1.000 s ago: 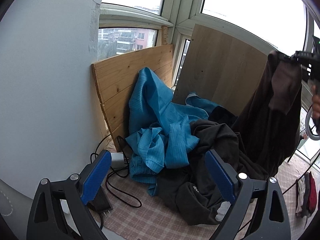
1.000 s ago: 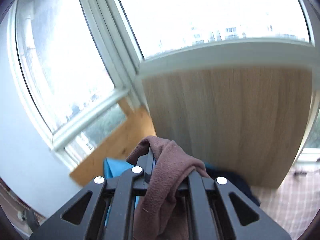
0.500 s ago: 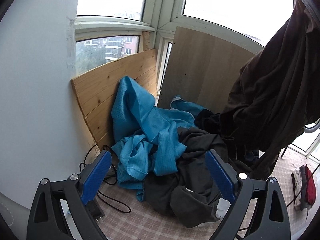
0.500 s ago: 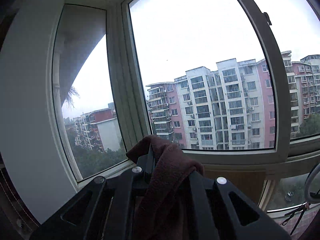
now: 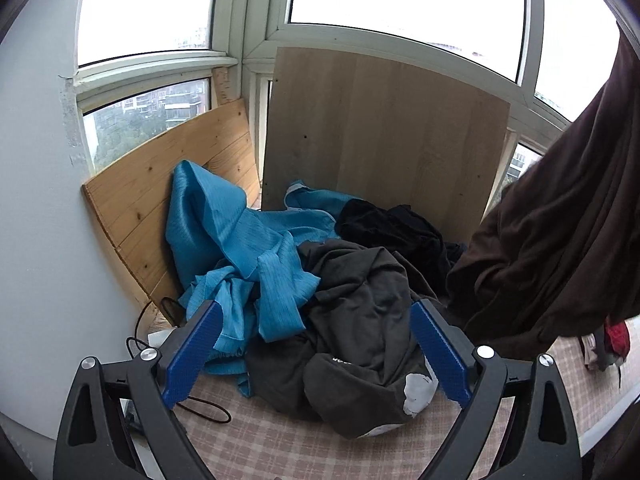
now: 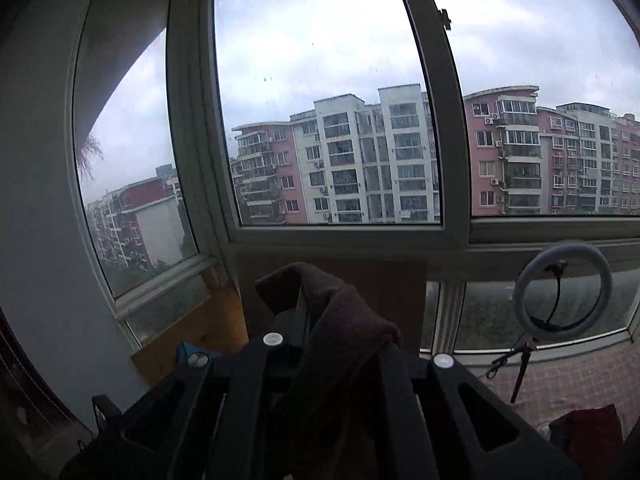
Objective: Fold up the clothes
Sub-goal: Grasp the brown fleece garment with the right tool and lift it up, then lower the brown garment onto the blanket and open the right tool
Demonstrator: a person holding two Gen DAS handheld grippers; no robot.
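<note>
My right gripper point(image 6: 304, 320) is clamped on the brown garment point(image 6: 344, 320); the cloth comes up between the closed jaws, folds over the top of them and falls back toward the camera. In the left wrist view the same brown garment point(image 5: 560, 232) hangs in the air to the right of my left gripper point(image 5: 316, 352), with its lower edge just above the checked cover point(image 5: 280, 444) of the surface.

My left gripper has its jaws wide apart and holds nothing. The blue pads point(image 5: 192, 354) stand on both sides of the pile, above it, and I cannot tell if they touch any cloth. Directly between and ahead of them lies a dark grey garment point(image 5: 360, 320), crumpled, with a pale print near its lower edge. Just to the left of it and partly under it is a blue ribbed garment point(image 5: 240, 248), which climbs up against a pine board point(image 5: 132, 208). Behind the grey one there is a black garment point(image 5: 392, 228), at the foot of a paler wooden board point(image 5: 380, 132) that stands upright.

A black cable point(image 5: 200, 408) lies on the cover near my left jaw. At the far right edge I see some red cloth point(image 5: 616, 336).

Ahead of the right gripper are big windows point(image 6: 320, 92) with apartment blocks point(image 6: 360, 160) outside, and a ring light point(image 6: 560, 292) on a small stand at the lower right.
</note>
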